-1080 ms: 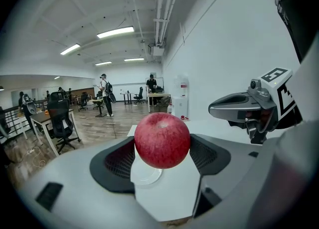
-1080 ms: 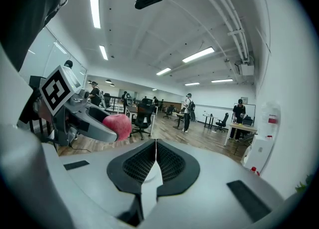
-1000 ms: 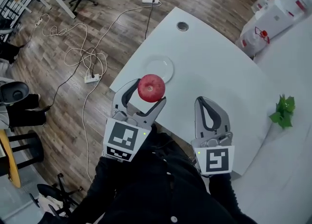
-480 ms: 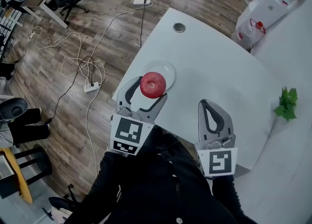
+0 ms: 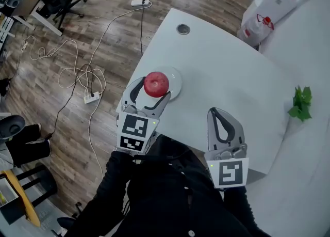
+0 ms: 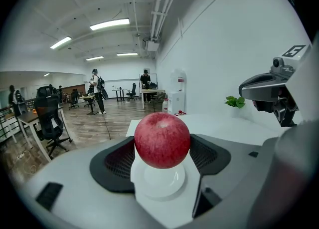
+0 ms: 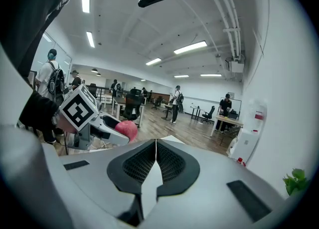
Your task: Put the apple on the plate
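A red apple (image 5: 157, 84) (image 6: 162, 140) is held in the air by my left gripper (image 5: 153, 90), whose jaws are shut on its sides. It hangs over the near left part of a small white plate (image 5: 174, 83) (image 6: 160, 182) on the white table (image 5: 227, 76). In the left gripper view the plate lies directly below the apple. My right gripper (image 5: 224, 123) (image 7: 155, 159) hovers at the table's near edge, jaws shut on nothing. The right gripper view shows the apple (image 7: 126, 129) and the left gripper off to its left.
A round grommet (image 5: 182, 29) sits near the table's far edge. A green plant sprig (image 5: 301, 103) lies to the right. White bags (image 5: 268, 3) stand at the far right. Cables and a power strip (image 5: 90, 97) lie on the wooden floor to the left.
My left gripper has carried the apple forward from the table's near edge to over the plate. The right gripper has stayed shut and hardly moved.
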`<state>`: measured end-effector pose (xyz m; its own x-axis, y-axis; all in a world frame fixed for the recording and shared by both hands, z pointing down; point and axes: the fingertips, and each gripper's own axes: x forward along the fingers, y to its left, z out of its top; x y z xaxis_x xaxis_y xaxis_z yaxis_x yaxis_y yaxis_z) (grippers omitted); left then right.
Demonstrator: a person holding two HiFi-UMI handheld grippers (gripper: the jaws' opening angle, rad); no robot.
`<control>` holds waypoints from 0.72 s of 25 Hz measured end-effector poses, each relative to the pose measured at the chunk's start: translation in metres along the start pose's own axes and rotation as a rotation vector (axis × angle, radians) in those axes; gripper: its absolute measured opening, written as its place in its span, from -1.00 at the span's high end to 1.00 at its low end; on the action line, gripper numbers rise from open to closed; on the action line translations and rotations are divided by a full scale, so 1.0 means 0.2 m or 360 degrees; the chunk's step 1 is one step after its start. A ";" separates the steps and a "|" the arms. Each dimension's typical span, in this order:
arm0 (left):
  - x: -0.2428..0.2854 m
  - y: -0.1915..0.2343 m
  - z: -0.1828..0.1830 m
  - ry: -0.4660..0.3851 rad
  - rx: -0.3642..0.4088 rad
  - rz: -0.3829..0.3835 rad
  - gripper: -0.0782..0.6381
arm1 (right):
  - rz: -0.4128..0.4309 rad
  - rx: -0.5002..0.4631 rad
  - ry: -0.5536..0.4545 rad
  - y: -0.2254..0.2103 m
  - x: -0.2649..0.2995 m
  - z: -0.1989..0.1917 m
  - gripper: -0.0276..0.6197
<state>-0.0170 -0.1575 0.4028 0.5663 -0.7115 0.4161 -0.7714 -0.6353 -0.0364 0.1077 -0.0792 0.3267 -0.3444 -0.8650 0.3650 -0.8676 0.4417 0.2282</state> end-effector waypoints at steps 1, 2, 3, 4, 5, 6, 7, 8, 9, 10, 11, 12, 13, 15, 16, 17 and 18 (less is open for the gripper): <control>0.02 0.00 -0.02 0.0009 0.0009 -0.0011 -0.21 | -0.0004 -0.0002 0.0008 0.00 0.00 -0.01 0.79; 0.03 0.00 -0.03 0.0019 0.0024 -0.0021 -0.21 | -0.0009 -0.0004 0.0017 0.00 0.00 -0.02 0.79; 0.05 0.00 -0.04 0.0029 0.0043 -0.0029 -0.21 | -0.0014 -0.0002 0.0029 0.01 0.00 -0.03 0.79; 0.07 0.00 -0.06 0.0038 0.0059 -0.0037 -0.21 | -0.0023 0.0004 0.0042 0.01 0.01 -0.03 0.79; 0.09 0.00 -0.07 0.0045 0.0068 -0.0046 -0.21 | -0.0032 0.0009 0.0055 0.01 0.01 -0.04 0.79; 0.10 0.00 -0.08 0.0051 0.0067 -0.0056 -0.21 | -0.0041 0.0010 0.0066 0.00 0.01 -0.05 0.79; 0.12 -0.01 -0.10 0.0055 0.0058 -0.0069 -0.21 | -0.0048 0.0008 0.0078 0.00 0.02 -0.06 0.79; 0.14 -0.01 -0.11 0.0060 0.0046 -0.0083 -0.21 | -0.0054 0.0010 0.0090 0.00 0.02 -0.07 0.79; 0.16 -0.01 -0.12 0.0065 0.0036 -0.0097 -0.21 | -0.0060 0.0014 0.0105 0.00 0.02 -0.08 0.79; 0.18 -0.02 -0.14 0.0071 0.0034 -0.0107 -0.21 | -0.0064 0.0018 0.0121 0.00 0.02 -0.09 0.79; 0.20 -0.02 -0.16 0.0078 0.0041 -0.0114 -0.21 | -0.0066 0.0020 0.0138 0.00 0.02 -0.11 0.79; 0.22 -0.02 -0.18 0.0086 0.0052 -0.0118 -0.21 | -0.0068 0.0019 0.0153 0.00 0.02 -0.13 0.79; 0.24 -0.02 -0.20 0.0095 0.0062 -0.0121 -0.21 | -0.0070 0.0019 0.0164 0.00 0.02 -0.14 0.79; 0.28 -0.02 -0.23 0.0114 0.0068 -0.0128 -0.21 | -0.0074 0.0022 0.0176 0.00 0.02 -0.16 0.79; 0.29 -0.01 -0.25 0.0125 0.0065 -0.0131 -0.21 | -0.0077 0.0026 0.0176 0.00 0.02 -0.16 0.79; 0.30 -0.01 -0.28 0.0139 0.0061 -0.0132 -0.21 | -0.0079 0.0030 0.0177 0.00 0.03 -0.16 0.79; 0.32 -0.01 -0.31 0.0157 0.0056 -0.0132 -0.21 | -0.0081 0.0033 0.0179 0.00 0.02 -0.16 0.79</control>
<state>0.0026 -0.1832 0.4854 0.5951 -0.6243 0.5061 -0.7117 -0.7019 -0.0291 0.1170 -0.0751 0.3583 -0.2582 -0.8534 0.4527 -0.8906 0.3919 0.2308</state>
